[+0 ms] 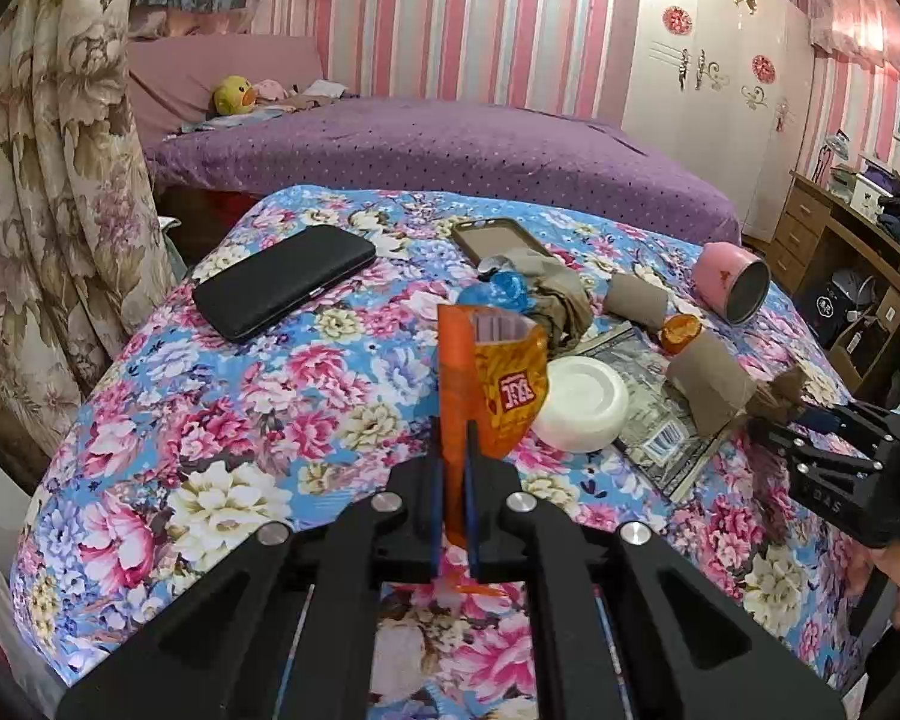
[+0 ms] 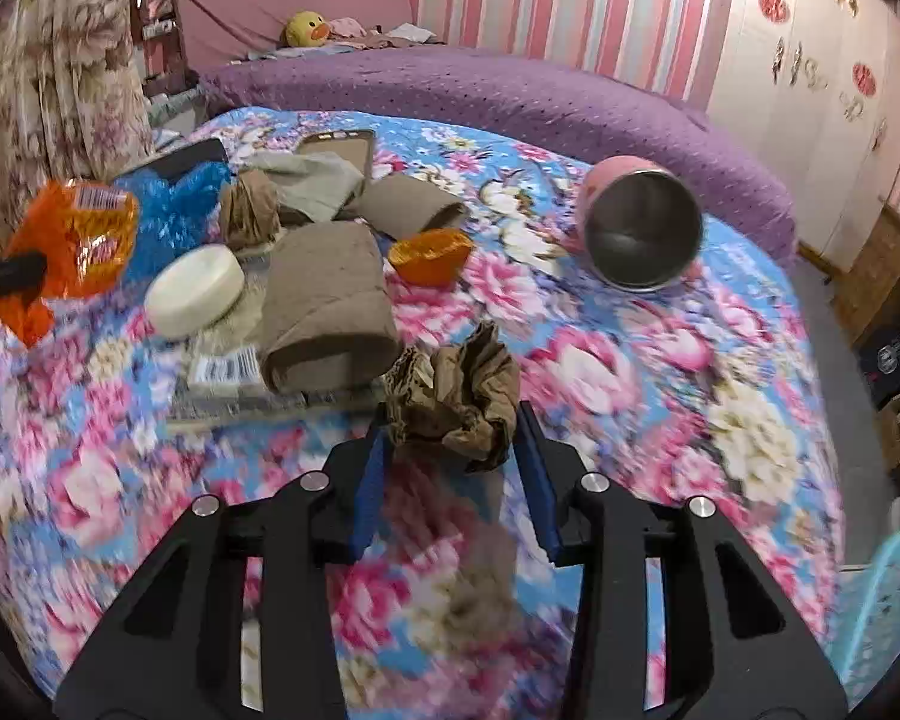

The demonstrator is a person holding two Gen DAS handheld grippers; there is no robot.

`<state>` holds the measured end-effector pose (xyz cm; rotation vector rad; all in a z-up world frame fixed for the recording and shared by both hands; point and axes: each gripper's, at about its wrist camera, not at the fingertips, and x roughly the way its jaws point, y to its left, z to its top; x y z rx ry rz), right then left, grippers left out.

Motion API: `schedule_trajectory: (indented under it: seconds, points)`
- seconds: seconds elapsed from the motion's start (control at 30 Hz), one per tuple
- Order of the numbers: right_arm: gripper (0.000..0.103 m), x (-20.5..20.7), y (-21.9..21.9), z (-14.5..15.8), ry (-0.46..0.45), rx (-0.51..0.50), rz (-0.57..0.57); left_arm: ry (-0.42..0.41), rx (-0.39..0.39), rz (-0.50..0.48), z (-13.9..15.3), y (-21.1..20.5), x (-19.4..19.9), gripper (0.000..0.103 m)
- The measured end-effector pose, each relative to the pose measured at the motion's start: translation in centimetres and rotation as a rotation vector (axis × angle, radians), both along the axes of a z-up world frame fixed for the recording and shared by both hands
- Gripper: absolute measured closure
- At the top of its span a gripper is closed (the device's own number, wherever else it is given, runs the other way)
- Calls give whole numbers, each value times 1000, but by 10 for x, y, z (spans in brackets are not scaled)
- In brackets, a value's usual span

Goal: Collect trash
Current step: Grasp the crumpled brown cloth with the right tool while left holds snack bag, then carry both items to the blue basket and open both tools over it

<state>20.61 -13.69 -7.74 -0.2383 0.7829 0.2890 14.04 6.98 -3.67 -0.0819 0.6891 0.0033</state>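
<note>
My left gripper (image 1: 453, 438) is shut on an orange snack wrapper (image 1: 492, 372) and holds it upright above the flowered cloth; it also shows in the right wrist view (image 2: 72, 246). My right gripper (image 2: 450, 426) is shut on a crumpled brown paper ball (image 2: 456, 396), lifted off the table; it shows at the right edge of the left wrist view (image 1: 780, 396). On the table lie brown cardboard tubes (image 2: 324, 300), a small orange wrapper (image 2: 429, 255), a blue plastic wrapper (image 2: 174, 204) and a white round lid (image 2: 195, 291).
A pink metal cup (image 2: 636, 228) lies on its side at the right. A black phone case (image 1: 285, 279) and a brown phone case (image 1: 498, 237) lie at the back. A printed packet (image 1: 654, 420) lies under the tubes. A light-blue basket (image 2: 888, 606) stands at the lower right.
</note>
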Motion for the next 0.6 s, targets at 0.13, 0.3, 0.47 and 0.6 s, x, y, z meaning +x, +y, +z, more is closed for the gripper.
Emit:
schedule_trajectory:
  seconds: [0.13,0.3,0.47,0.6]
  points:
    - [62,-16,-21,10,-2,12,-35,-22,0,-13,5,-7,-7,97]
    - [62,-47,-51,37,-45,47,-85,-46,-1,-37,11,-20,-22,97]
    - [62,-76,-81,48,-73,92,-129,-66,-6,-59,17,-35,-40,97]
    - [62,-87,-96,42,-63,105,-142,-82,15,-68,24,-46,-50,97]
